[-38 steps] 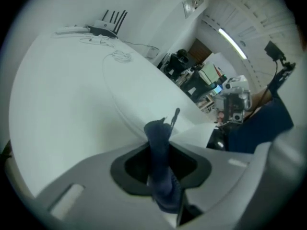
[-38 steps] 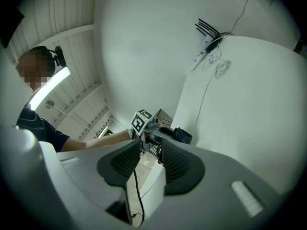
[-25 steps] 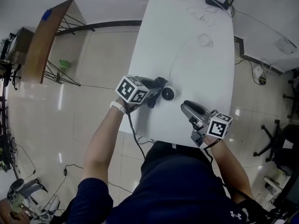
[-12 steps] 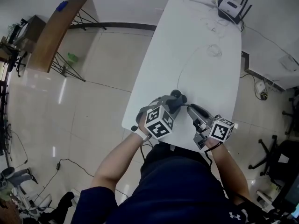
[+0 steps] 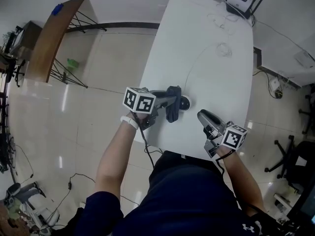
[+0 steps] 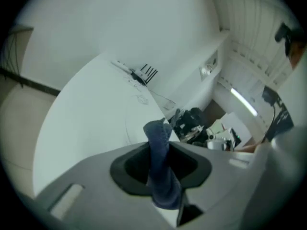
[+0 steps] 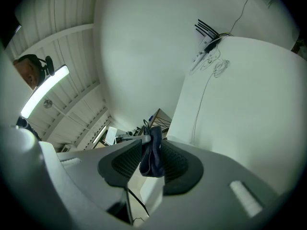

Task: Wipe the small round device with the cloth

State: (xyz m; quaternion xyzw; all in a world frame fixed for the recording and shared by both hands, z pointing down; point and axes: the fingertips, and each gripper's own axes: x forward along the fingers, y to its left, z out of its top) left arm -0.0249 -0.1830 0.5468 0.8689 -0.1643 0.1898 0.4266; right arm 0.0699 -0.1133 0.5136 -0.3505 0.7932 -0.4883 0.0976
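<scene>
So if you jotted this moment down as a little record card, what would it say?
setting: long white table, seen from above
left gripper: fingers closed on a dark blue cloth
cloth position: right beside the small round device; whether they touch is unclear
right gripper: fingers apart, apparently holding nothing, near the table's front edge
far end: router with antennas

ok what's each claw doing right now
left claw: closed on the cloth
right claw: open, holding nothing
</scene>
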